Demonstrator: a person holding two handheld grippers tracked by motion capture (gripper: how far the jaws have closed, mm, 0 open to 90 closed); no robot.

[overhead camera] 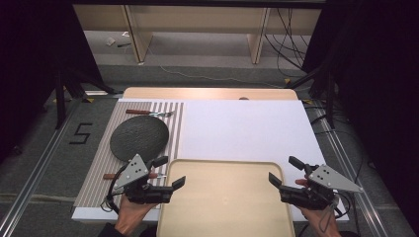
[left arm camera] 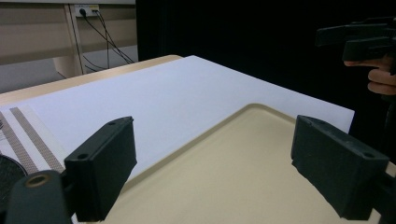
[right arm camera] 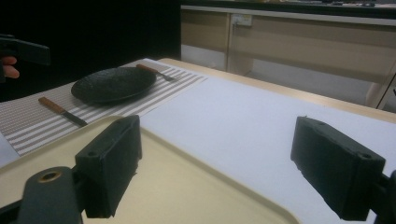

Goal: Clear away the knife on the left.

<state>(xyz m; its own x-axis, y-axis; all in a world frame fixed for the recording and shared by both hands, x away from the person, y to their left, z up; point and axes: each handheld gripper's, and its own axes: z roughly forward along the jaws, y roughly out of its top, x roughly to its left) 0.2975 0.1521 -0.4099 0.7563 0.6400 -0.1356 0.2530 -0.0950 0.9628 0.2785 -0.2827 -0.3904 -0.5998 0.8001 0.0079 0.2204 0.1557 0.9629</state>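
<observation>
My left gripper (overhead camera: 169, 171) hovers open at the beige tray's (overhead camera: 225, 163) near left corner, with nothing between its jaws. At the tray's right side my right gripper (overhead camera: 285, 170) is open too, and it holds nothing. In the left gripper view the left gripper (left arm camera: 219, 168) looks across the bare tray (left arm camera: 233, 196) toward the other gripper (left arm camera: 359, 39) at the top right. The right gripper (right arm camera: 217, 168) looks over the tray's rim (right arm camera: 154, 140) toward a black plate (right arm camera: 114, 84).
A striped placemat (overhead camera: 99, 163) on the left carries the black plate (overhead camera: 138, 137), a wooden-handled fork (overhead camera: 148, 113) behind it and a knife (right arm camera: 60, 111) in front. A white mat (overhead camera: 242, 131) covers the table beyond the tray. Cables and furniture legs stand on the floor beyond.
</observation>
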